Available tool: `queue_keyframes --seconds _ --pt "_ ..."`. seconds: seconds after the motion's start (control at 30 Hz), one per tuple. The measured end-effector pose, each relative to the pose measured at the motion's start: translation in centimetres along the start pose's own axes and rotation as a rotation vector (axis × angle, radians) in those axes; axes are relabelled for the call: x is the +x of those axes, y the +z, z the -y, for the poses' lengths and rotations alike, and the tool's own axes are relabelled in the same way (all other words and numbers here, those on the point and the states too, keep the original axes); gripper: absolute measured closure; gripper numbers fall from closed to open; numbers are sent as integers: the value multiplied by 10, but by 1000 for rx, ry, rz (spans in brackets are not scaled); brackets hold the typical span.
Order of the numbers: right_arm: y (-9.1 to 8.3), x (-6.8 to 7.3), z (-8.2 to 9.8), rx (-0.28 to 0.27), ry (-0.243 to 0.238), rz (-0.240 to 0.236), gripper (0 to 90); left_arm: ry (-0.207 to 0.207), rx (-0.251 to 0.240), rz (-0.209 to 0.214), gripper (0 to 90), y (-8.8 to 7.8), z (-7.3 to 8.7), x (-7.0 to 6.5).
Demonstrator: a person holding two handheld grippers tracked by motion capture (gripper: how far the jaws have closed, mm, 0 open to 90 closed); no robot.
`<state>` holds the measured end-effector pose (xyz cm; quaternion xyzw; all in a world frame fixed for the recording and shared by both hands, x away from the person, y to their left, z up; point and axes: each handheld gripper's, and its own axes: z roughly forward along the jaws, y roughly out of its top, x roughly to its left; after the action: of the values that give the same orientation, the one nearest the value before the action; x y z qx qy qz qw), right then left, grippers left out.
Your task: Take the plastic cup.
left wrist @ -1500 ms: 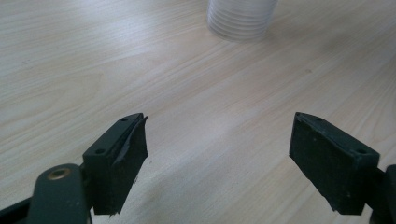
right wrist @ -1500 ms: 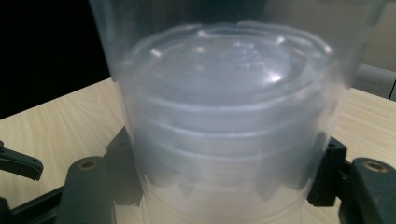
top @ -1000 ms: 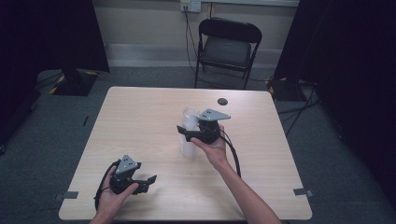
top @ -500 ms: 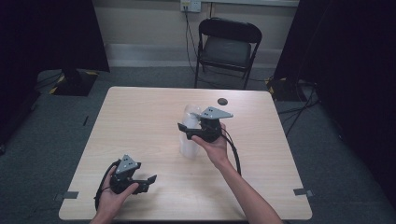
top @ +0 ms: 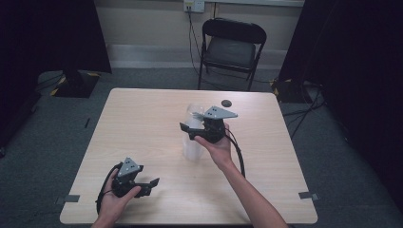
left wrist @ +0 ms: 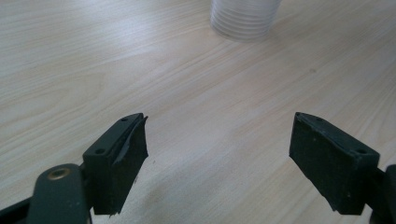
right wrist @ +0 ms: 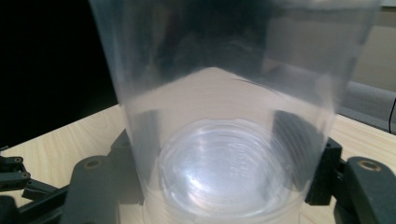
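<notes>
A tall clear plastic cup (top: 192, 140) stands near the middle of the wooden table (top: 142, 118). Its ribbed base (left wrist: 243, 18) is at the top of the left gripper view. My right gripper (top: 189, 132) comes at it from the right, level with its upper half. In the right gripper view the cup (right wrist: 229, 116) sits between the black jaws of that gripper (right wrist: 224, 186). Those jaws have just been closing, and their pads now press on the cup's walls. My left gripper (top: 151, 186) rests near the table's front left, open, and nothing lies between the jaws of this gripper (left wrist: 219, 158).
A small dark round object (top: 226, 103) lies on the far side of the table. A black folding chair (top: 230, 47) stands beyond the far edge. The right gripper's cable (top: 240, 156) trails along the forearm. Bare tabletop lies between the two grippers.
The right gripper's jaws have drawn in on the cup and the hand has shifted slightly. The left gripper has not moved.
</notes>
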<state>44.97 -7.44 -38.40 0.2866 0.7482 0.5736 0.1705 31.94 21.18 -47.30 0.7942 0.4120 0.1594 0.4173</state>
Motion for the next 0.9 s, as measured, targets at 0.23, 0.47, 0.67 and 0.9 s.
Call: queue_keyframes --seconds 0.23,0.47,0.67,0.9 --pt "-4 -1 -2 -18 2 -2 333 0 2 -1 189 1 0 0" --pt "-12 -1 -8 -29 -3 -6 339 0 6 0 189 1 0 0" --pt "-15 0 -15 -40 0 -7 340 -7 11 8 190 3 0 1" --pt "-20 1 -23 -66 12 -9 344 -9 6 2 184 2 0 1"
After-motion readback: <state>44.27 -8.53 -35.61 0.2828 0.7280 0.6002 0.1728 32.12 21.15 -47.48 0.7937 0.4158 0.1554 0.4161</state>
